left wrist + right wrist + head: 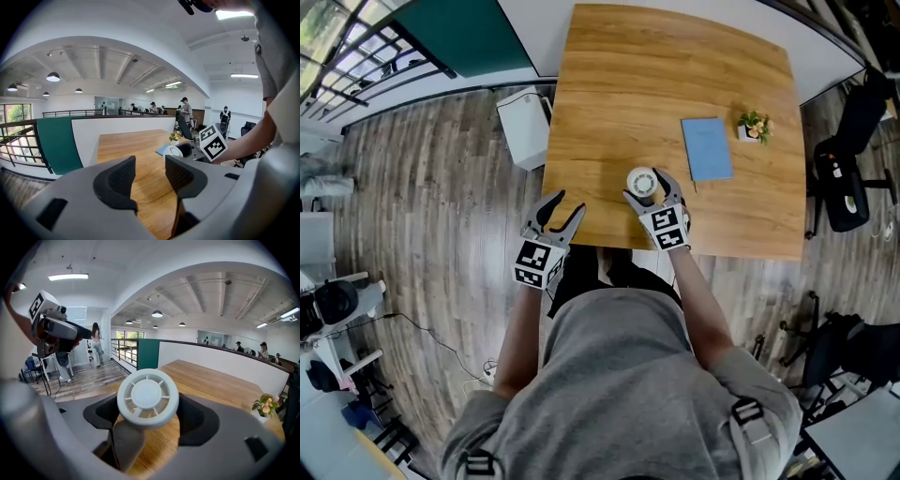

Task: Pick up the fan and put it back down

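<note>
The small round white plastic fan (147, 398) sits between the jaws of the right gripper (645, 184), its spoked face turned toward that gripper's camera and its pale stem dropping away at 7 o'clock; the dark jaw pads press in at its 9 and 3 o'clock sides, so the grasp looks made (though how firm it is I can only guess); in the head view the fan hangs at the 6 o'clock edge of the honey-coloured wooden table (628, 84), and whether it has left the surface cannot be told; I judge the pick-up to be barely begun, with the lift and the setting down both left to do; the left gripper (553, 217) hovers at the fan's 8 o'clock by the table's near corner, jaws apart and holding nothing; a flat blue notebook (706, 148) lies at the fan's 2 o'clock, a small potted plant (754, 125) just beyond.
</note>
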`<state>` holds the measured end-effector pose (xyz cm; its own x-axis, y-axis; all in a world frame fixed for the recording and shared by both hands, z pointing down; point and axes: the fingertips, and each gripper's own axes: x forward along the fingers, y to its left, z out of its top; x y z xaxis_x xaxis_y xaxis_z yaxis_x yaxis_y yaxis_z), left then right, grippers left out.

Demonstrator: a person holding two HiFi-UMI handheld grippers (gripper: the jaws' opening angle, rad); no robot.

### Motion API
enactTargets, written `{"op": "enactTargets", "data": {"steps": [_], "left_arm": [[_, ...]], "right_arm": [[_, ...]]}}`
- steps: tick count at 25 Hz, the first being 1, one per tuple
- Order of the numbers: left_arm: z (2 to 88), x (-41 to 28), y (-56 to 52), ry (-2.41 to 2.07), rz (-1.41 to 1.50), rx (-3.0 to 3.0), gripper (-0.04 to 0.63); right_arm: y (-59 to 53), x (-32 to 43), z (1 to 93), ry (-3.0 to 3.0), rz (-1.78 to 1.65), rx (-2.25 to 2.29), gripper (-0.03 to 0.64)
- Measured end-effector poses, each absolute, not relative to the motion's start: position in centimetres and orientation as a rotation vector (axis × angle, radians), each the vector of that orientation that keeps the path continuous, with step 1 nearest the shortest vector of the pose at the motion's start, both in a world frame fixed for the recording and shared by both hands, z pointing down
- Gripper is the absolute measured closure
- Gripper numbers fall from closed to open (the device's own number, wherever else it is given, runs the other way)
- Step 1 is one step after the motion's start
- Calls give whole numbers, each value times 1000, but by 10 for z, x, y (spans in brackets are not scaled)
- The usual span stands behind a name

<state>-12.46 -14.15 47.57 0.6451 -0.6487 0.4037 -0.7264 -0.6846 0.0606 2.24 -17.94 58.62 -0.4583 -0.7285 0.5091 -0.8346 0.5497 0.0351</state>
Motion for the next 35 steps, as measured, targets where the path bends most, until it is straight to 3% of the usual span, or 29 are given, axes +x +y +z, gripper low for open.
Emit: {"op": "enactTargets", "data": {"steps": [35], "left_arm": [[446,-121,-141,-1251,532,2670,387]], "right_arm": [[-189,46,558,-2378,218,1306,238]]}}
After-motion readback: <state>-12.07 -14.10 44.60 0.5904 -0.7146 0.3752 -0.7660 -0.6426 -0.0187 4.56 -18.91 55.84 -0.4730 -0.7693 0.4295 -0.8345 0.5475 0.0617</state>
